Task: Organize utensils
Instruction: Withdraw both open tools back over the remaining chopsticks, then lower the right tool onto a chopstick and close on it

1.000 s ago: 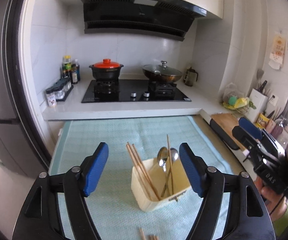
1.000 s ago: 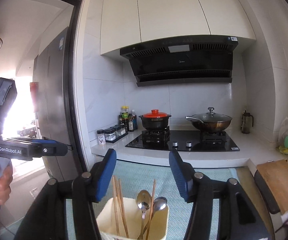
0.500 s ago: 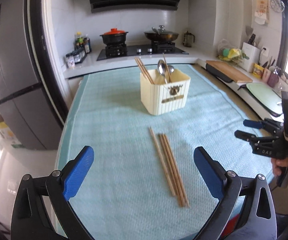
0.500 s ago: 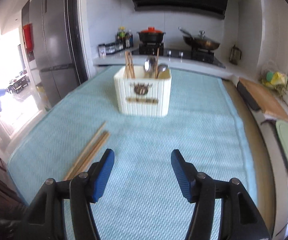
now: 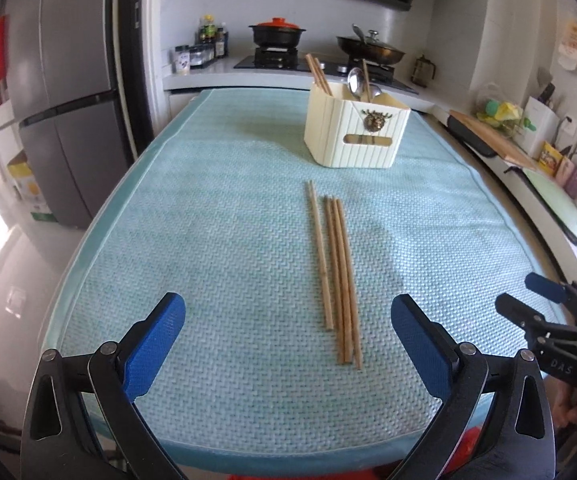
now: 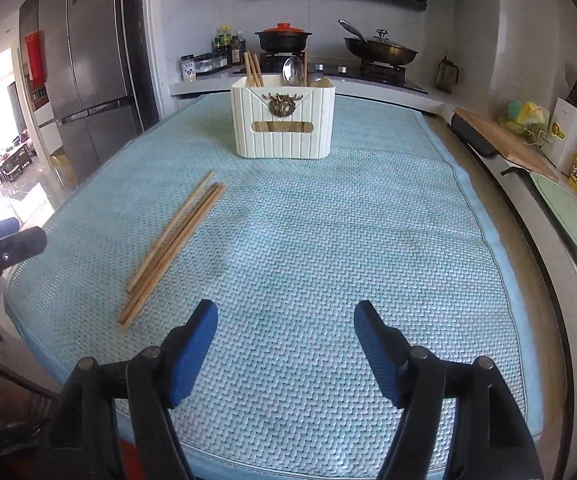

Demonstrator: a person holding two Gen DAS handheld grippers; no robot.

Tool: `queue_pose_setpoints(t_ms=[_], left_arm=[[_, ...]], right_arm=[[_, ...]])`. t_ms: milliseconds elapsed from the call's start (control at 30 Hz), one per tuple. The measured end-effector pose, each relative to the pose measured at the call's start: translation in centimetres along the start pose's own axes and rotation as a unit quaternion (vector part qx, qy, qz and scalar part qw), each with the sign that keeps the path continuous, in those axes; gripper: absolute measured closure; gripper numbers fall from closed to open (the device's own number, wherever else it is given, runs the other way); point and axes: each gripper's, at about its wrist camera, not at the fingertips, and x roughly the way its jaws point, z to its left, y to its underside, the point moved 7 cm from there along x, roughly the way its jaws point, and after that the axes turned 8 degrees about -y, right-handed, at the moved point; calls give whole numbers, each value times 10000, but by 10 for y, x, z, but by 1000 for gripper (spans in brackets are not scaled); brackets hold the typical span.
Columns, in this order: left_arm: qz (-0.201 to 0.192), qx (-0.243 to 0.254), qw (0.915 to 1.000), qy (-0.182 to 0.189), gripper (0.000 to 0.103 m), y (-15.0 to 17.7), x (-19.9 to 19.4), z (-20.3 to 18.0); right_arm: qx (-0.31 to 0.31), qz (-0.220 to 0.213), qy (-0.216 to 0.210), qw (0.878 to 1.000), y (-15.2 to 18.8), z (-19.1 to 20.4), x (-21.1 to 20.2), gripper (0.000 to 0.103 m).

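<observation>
A cream utensil holder (image 5: 354, 132) stands at the far middle of the teal mat (image 5: 216, 240), with chopsticks and spoons (image 5: 358, 80) upright in it. Several loose wooden chopsticks (image 5: 336, 272) lie side by side on the mat in front of it. My left gripper (image 5: 288, 340) is open and empty, near the mat's front edge, just short of the chopsticks' near ends. In the right wrist view the holder (image 6: 282, 122) is straight ahead and the chopsticks (image 6: 172, 244) lie to the left. My right gripper (image 6: 286, 340) is open and empty above the mat's front.
A fridge (image 5: 64, 112) stands at the left. A stove with a red-lidded pot (image 5: 276, 34) and a wok (image 5: 370, 50) is behind the table. A counter with a cutting board (image 5: 492, 140) and a knife block runs along the right.
Both grippers have pulled back from above the holder towards the mat's front edge and tilted down. The loose chopsticks have come fully into view. Both stay open.
</observation>
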Motion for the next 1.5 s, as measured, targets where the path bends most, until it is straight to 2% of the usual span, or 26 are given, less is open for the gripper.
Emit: queue_pose_setpoints(t_ms=[100,233,333,400,467,633,833,867,1000,1067,1133,1267,1400,1500], left_arm=[[153,88,9986,-496,1,3,5,4],[108,-1,9999,-19,1,8,7,1],[170,-181,9992,299,1,11,9,2],[74,-273,9990,341,1,12,9,7],[9,-277,9992,277,1,13,11,11],[283,-171,9994,55,1,17,31,20],[266,-63,9995,-137,1,16,46,21],[281,-73,9995,-156,1,16,48,22],[368,-197,9990,-128,1,20,56,25],[415,-300,9986,-94,1,21,58,29],[432,-391,9983,-91,1,21,58,34],[424,-516,9976,-205,1,24,58,46],[491,-632,9965,-242,1,28,60,54],[559,-702,9957,-240,1,31,63,57]], right_arm=[[-45,-81,-257,9996,1,7,1,30],[-85,-499,-440,9978,-2,10,-7,30],[-88,-759,-422,9962,-5,6,-13,16],[-102,-695,-448,9965,-3,3,-8,14],[-39,-450,-561,9974,2,1,3,14],[254,144,-687,9972,13,4,32,14],[316,103,-492,9982,2,2,50,14],[320,117,-523,9980,-1,3,54,20],[266,324,-818,9958,-16,18,82,62],[281,501,-1096,9923,-20,33,100,78],[287,596,-1387,9881,-23,50,115,81],[178,731,-1536,9853,-29,75,140,89],[74,824,-1469,9857,-32,85,155,89],[-205,862,-1173,9891,-36,91,159,89]])
